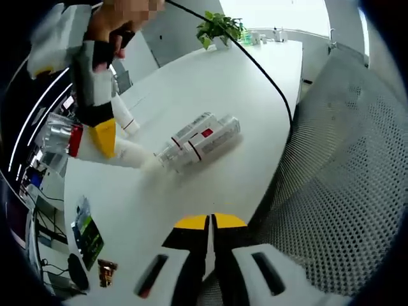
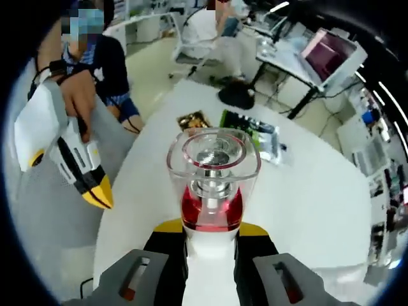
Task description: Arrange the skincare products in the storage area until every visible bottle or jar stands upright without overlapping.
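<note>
My right gripper (image 2: 210, 233) is shut on a white bottle (image 2: 212, 191) with a red collar and a clear square cap, which points away from the camera over the white table (image 2: 306, 204). In the left gripper view that same gripper (image 1: 105, 141) comes in at the upper left and holds the bottle (image 1: 131, 155) level just above the table (image 1: 210, 83). Several white tubes with red marks (image 1: 199, 139) lie side by side at the table's middle. Another white tube (image 1: 124, 118) lies behind the held bottle. My left gripper (image 1: 210, 223) is shut and empty at the near edge, and a hand holds it off the table edge (image 2: 99, 194).
A black cable (image 1: 271, 80) runs across the table. A potted plant (image 1: 220, 27) stands at the far end, and a grey mesh chair (image 1: 344, 185) is beside the table. A green packet (image 2: 252, 131), a small brown packet (image 2: 194, 120) and a black object (image 2: 236, 95) sit near one end.
</note>
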`<action>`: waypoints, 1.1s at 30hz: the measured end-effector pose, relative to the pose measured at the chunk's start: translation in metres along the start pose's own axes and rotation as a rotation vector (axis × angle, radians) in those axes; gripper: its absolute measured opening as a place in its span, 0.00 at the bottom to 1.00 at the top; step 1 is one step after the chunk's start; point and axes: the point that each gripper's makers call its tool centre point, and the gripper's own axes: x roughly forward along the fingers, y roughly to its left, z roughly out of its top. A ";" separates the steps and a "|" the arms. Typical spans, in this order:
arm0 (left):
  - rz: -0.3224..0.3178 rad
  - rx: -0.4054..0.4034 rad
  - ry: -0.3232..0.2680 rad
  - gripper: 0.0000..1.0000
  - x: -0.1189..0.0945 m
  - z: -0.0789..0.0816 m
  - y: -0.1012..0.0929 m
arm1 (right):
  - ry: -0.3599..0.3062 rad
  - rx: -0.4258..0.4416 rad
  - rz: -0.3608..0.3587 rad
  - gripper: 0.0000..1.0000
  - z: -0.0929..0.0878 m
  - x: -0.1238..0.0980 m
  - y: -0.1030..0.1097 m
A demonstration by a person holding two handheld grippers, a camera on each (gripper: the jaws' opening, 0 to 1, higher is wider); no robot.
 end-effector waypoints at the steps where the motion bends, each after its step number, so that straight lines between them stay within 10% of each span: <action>1: -0.018 -0.011 -0.070 0.08 -0.003 0.013 -0.003 | -0.022 0.038 -0.016 0.21 0.001 -0.004 -0.001; 22: -0.066 -0.071 -0.156 0.16 -0.012 0.029 -0.008 | -0.433 0.611 -0.213 0.21 -0.008 -0.094 0.046; 26: -0.171 -0.136 -0.175 0.29 -0.013 0.036 -0.022 | -0.460 0.635 -0.204 0.22 -0.012 -0.096 0.064; 33: -0.153 -0.253 -0.311 0.30 -0.032 0.066 -0.005 | -0.494 0.667 -0.188 0.22 -0.011 -0.097 0.079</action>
